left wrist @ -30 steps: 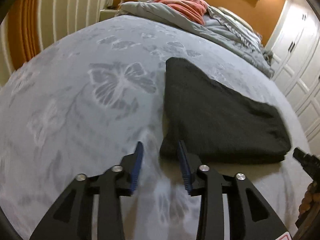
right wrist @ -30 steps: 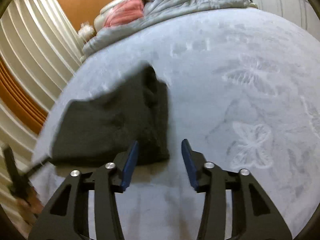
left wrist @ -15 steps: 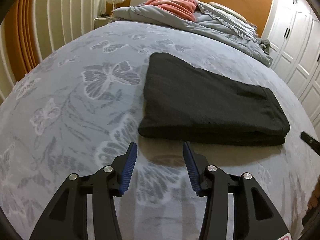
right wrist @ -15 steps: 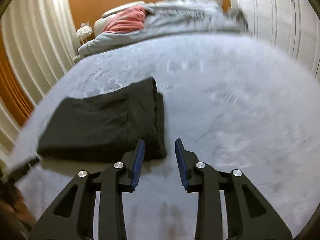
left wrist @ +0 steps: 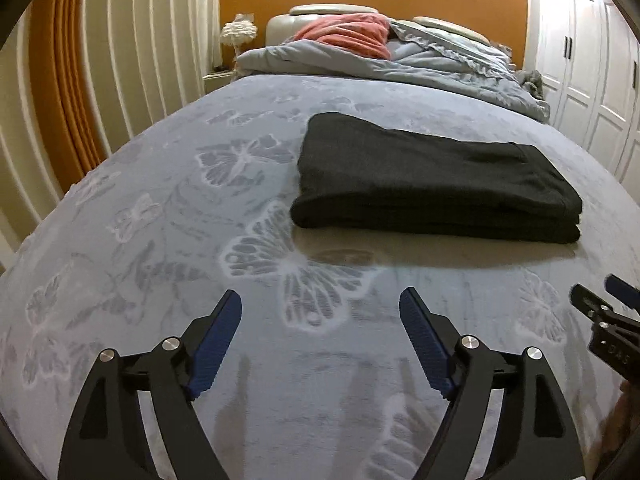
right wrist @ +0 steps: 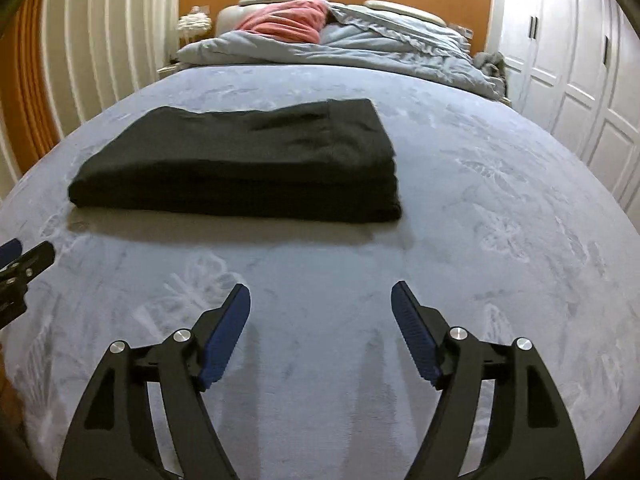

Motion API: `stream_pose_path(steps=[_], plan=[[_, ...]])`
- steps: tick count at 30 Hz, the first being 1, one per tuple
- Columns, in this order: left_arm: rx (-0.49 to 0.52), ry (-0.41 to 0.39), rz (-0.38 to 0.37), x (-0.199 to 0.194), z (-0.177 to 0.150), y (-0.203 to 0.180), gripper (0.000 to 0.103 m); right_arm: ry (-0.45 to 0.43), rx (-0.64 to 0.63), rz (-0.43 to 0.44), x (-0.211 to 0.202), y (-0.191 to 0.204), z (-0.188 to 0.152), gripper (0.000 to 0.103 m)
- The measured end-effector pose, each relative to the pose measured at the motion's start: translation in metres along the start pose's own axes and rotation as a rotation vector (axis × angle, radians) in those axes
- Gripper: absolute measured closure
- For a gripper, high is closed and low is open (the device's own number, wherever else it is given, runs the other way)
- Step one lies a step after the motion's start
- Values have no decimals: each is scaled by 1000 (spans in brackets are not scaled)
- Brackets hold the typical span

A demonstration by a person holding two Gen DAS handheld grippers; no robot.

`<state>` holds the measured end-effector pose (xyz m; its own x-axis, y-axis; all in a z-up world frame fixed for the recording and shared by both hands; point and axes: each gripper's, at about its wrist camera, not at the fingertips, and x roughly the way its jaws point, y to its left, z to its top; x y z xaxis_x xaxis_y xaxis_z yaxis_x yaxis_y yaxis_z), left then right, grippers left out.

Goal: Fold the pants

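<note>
The soft dark pants [left wrist: 432,184] are folded into a flat, thick rectangle. Its long side runs left to right across the fuzzy grey butterfly blanket [left wrist: 168,216]. The left gripper [left wrist: 320,340] and right gripper [right wrist: 320,336] are held apart, with nothing gripped, near the pants.

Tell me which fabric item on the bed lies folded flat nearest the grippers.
The black pants, folded into a neat rectangle on the butterfly bedspread. The coral blanket and grey duvet lie rumpled near the headboard.
</note>
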<state>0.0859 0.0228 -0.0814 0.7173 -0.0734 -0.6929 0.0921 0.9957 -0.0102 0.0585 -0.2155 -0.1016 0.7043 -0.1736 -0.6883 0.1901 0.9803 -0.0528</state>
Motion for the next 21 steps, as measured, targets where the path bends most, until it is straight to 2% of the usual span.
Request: stream_pose_path(steps=[2, 6, 21], plan=[[-8, 13, 7, 3, 1, 2, 24, -8, 52, 7, -2, -10, -1, 17], [11, 22, 12, 6, 1, -2, 24, 9, 115, 27, 2, -22, -2, 17], [57, 23, 42, 6, -1, -13, 24, 39, 103, 31, 9, -14, -1, 17]])
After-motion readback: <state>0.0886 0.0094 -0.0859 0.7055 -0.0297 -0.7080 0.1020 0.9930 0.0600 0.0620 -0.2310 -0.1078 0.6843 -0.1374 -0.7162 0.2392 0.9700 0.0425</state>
